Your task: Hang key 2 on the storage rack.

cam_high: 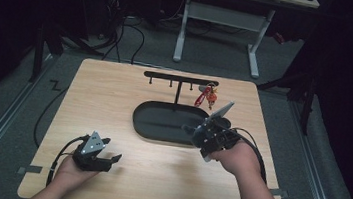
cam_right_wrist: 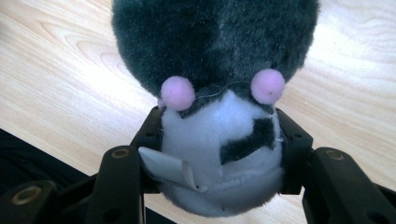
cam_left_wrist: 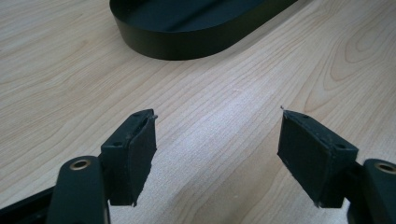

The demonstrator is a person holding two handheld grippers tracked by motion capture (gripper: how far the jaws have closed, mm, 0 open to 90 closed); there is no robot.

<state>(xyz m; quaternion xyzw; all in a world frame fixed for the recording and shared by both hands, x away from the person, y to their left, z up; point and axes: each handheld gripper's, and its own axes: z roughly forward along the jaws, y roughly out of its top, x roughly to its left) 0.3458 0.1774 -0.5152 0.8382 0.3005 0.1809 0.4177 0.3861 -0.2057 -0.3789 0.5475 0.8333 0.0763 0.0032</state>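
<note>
Grey-and-white plush: a small soft toy with two pink pompoms sits squeezed between my right gripper jaws, which press in on its white belly from both sides. A paper tag sticks out by one jaw. In the high view that gripper hovers at the right end of the black oval tray, near the hook rack, where a red keychain already hangs. My left gripper rests low over the bare wood of the table, jaws spread wide, nothing between them, well apart from the tray. My read: pick-up is done, the toy is lifted; placing it, on a free hook or in the tray, is what remains. I cannot tell whether the toy has a loop.
</note>
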